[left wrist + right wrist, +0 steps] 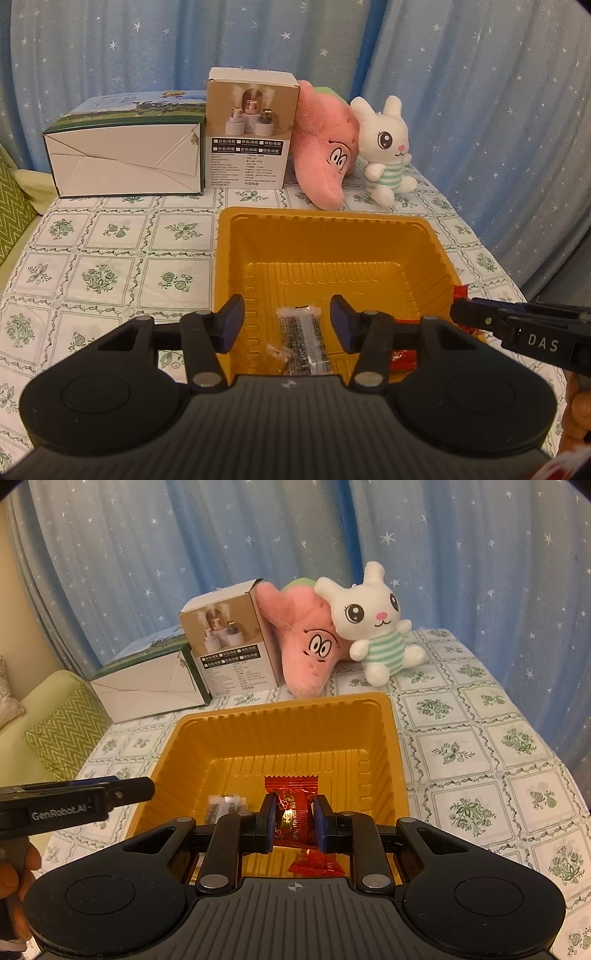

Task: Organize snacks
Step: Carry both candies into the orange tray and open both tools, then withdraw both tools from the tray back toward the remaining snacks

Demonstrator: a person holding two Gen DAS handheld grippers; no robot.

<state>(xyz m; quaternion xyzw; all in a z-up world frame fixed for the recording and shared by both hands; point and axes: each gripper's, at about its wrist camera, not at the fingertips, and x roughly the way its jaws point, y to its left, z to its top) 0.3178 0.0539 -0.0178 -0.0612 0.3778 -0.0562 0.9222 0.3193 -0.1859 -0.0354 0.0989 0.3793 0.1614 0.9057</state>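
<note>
Yellow plastic makes up the tray (428, 254) in front of you, and it sits on a table (110, 258) with a green flower cloth. Your left gripper (287, 325) hangs over the near part of the tray with its jaws spread apart. Nothing is pinched there. A clear snack packet (304, 336) with dark print lies on the tray floor under the gap, not touching the pads. Your right gripper (294, 821) is pressed tight on a shiny red snack packet (293, 801), holding it upright over the tray. Another red packet (316, 864) lies in the tray just below it. At the back of the table stand a white and green box (125, 162), a brown box (251, 136), a pink plush star (328, 147) and a white plush bunny (388, 147).
</note>
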